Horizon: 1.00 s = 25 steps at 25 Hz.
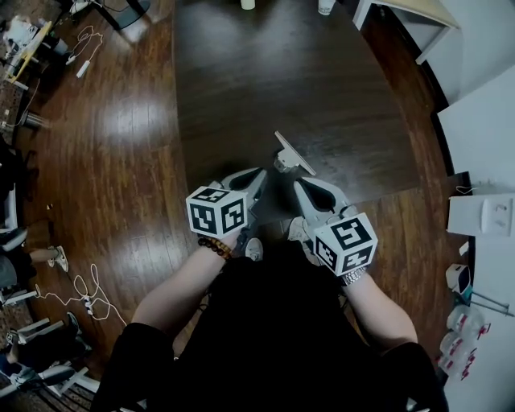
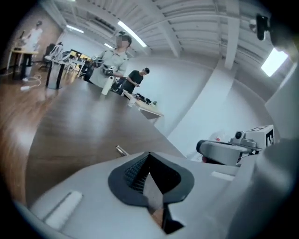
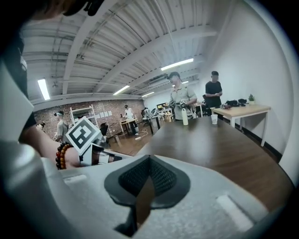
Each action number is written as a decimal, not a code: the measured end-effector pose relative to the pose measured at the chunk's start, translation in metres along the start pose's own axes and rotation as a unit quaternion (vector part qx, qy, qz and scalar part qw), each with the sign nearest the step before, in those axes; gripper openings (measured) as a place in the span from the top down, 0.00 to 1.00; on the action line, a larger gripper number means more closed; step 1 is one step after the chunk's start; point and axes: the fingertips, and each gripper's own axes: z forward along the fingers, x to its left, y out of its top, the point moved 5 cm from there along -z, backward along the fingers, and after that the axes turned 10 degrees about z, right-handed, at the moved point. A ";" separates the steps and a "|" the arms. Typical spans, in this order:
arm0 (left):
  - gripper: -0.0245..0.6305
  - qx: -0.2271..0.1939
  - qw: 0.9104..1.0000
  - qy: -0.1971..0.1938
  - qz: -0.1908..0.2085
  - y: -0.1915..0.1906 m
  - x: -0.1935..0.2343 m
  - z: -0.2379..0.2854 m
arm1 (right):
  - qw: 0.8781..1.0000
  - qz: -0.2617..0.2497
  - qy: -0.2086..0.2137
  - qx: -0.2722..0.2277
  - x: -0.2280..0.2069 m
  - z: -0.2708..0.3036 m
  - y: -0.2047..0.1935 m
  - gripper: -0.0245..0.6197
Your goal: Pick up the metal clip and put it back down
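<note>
Dark worktop (image 1: 265, 72) fills the middle of the room, with glossy wood floor (image 1: 113, 161) around it and cables trailing off at nine o'clock.

Nearest me, the person holds both tools low at the worktop's near edge. The left gripper (image 1: 257, 175) is clenched, its pads pressed together with nothing between them. The right gripper (image 1: 300, 186) is just beside it, likewise closed on nothing.

Just past their tips, at about twelve o'clock, is the clip (image 1: 293, 152). It rests on the worktop close to the near edge, touching neither gripper. A pale flat blade sticks up at a tilt, with a small shiny part below it at its seven o'clock end.

I'd judge it light and stiff. Being bare metal, it is probably slick against rubber pads, so a shallow pinch could let it squirt out or swivel. The raised blade looks the best place to hold: pads flat on its two broad faces, well down from the tip. A squeeze on the sprung end might spread the clip instead of lifting it. Either gripper must open first.

Farther off, at twelve o'clock, two cups (image 1: 325, 6) stand at the worktop's far edge, and a white table (image 1: 402, 12) stands at one o'clock.
</note>
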 end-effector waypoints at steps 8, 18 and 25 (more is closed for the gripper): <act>0.94 -0.020 0.990 -0.044 0.131 0.013 -0.041 -0.041 | 0.999 -0.003 -0.020 -0.026 0.040 -0.012 -0.010 0.98; 0.94 -0.025 0.984 -0.063 0.167 0.005 -0.048 -0.072 | 0.998 0.001 -0.043 -0.052 0.072 -0.023 -0.021 0.98; 0.94 -0.025 0.982 -0.071 0.173 0.002 -0.050 -0.085 | 0.997 0.000 -0.048 -0.060 0.086 -0.027 -0.021 0.98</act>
